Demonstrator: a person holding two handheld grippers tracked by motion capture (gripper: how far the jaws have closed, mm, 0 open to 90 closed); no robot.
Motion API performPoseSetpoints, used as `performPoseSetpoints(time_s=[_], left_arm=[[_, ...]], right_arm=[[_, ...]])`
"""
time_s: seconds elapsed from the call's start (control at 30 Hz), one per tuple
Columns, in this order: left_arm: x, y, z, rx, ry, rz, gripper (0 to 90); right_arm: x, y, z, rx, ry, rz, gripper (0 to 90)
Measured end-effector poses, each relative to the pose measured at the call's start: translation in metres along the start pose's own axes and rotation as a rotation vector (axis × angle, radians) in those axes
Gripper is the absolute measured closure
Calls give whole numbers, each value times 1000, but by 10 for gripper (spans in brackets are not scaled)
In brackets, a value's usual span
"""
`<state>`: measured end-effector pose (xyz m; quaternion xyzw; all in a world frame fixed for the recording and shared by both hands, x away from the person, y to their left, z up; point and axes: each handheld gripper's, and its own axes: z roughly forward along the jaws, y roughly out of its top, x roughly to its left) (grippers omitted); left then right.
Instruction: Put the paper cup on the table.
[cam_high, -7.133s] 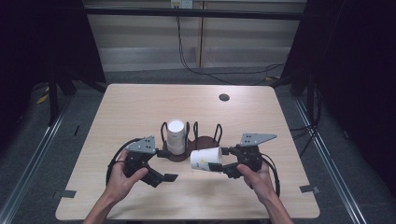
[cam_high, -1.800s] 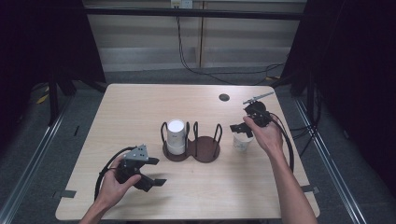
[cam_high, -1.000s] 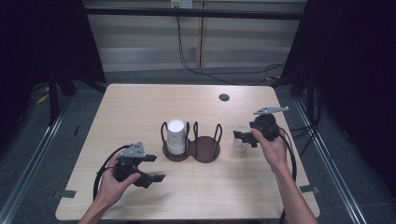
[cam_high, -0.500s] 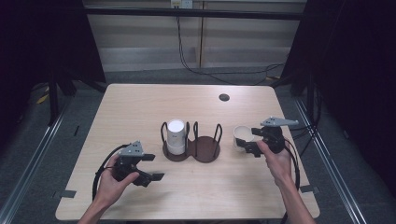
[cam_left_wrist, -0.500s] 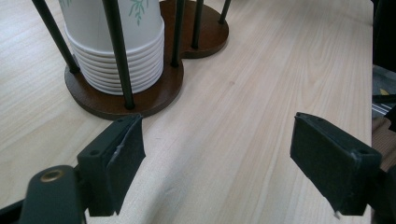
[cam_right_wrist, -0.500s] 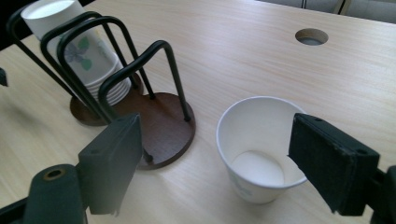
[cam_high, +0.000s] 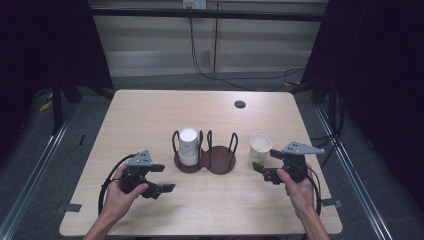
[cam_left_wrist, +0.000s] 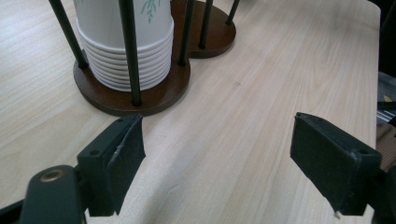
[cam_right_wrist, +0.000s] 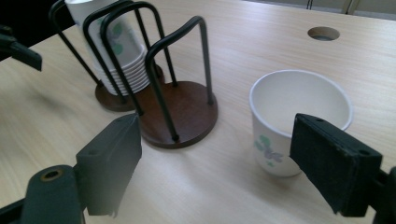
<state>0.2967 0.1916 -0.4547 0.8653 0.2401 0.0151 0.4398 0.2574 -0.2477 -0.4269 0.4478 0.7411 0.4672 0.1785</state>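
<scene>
The light wooden desk (cam_high: 150, 120) is carrying a dark brown two-bay wire cup holder (cam_high: 205, 155) at its centre. The single white paper cup (cam_high: 260, 147) is standing upright towards the right edge, released. The right gripper (cam_high: 263, 166) is sitting beside it with jaws apart and nothing between them; next comes fetching another cup from the stack (cam_high: 188, 146), while the left gripper (cam_high: 161, 178) is waiting with jaws apart.

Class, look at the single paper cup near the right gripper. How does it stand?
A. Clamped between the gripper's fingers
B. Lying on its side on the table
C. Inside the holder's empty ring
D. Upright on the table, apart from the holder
D: the paper cup stands mouth up on the table, beside the cup holder, with the right gripper open and clear of it.
</scene>
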Motion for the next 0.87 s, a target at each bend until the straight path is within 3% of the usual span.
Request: performPoseSetpoints(time_s=[0.13,0.67,0.87], left_arm=[[0,0,-1,-9,-16,-5,177],[-4,-3,0,7,-25,2,175],[-5,-4,1,10,-14,-27,175]], right_arm=[[6,-8,-5,-21,5,5,163],[17,-45,-11,-22,23,19,165],[24,-57,-7,1,40,16,165]])
